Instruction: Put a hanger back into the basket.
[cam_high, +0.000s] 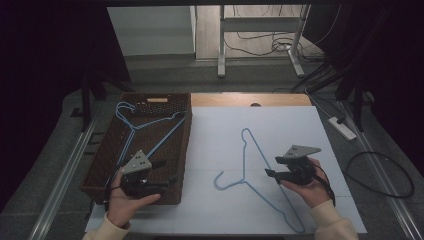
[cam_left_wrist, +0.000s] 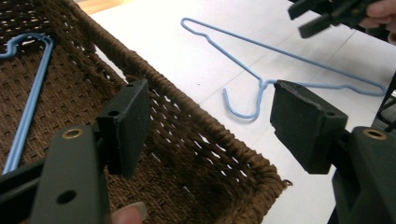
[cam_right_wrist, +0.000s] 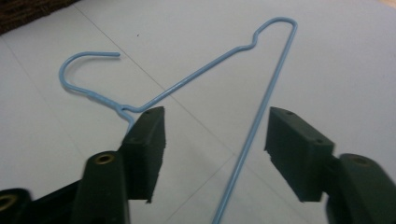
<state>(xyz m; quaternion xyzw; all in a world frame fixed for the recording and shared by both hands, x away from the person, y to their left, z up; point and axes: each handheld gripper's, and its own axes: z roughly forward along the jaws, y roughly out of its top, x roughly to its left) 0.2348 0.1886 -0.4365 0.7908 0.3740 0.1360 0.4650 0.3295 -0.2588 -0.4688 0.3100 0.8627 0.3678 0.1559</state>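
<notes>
On the left, the left gripper (cam_high: 159, 172) hovers over the near right part of the brown woven basket (cam_high: 100, 172), its jaws spread wide with nothing between them and touching nothing; the left hand (cam_high: 125, 202) cradles it from below, jaws pointing right toward the middle of the desk (cam_high: 210, 210). One blue wire hanger in the basket (cam_high: 142, 127) lies flat on the weave, hook toward the far left corner. Right of the basket, one blue wire hanger on the desk (cam_high: 250, 165) lies on the white sheet, hook near and left. On the right, the right gripper (cam_high: 270, 172) is partly spread, its jaws straddling the long straight wire of that hanger without pressing it; the right hand (cam_high: 312, 187) holds it low, pointing left. In all: two grippers, two hangers, one basket.
</notes>
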